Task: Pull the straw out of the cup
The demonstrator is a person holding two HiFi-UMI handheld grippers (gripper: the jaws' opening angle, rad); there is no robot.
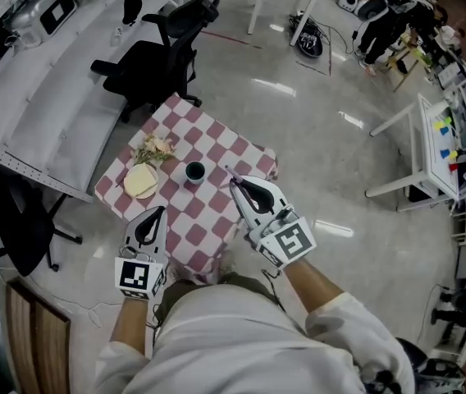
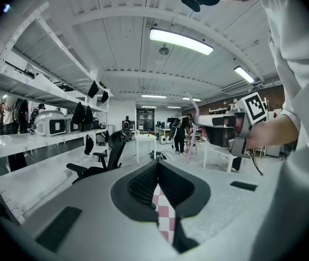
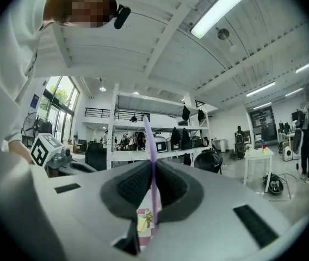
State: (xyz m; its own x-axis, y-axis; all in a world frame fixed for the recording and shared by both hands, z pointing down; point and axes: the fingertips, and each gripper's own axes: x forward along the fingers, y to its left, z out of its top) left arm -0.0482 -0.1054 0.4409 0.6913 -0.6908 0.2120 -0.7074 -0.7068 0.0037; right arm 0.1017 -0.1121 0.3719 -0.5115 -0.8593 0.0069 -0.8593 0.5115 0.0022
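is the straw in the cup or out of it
Out: the right gripper pinches the purple straw, held clear of the cup on the table.

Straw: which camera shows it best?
The right gripper view: the straw stands close up, pinched by the right gripper. The head view shows just a thin sliver; the left gripper view shows it small, far away.

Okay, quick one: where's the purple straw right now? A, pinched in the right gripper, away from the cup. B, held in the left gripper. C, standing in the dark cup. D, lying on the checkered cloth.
A: in the right gripper view the purple straw stands pinched between the jaws of the right gripper, and the head view shows that gripper off to one side of the cup.
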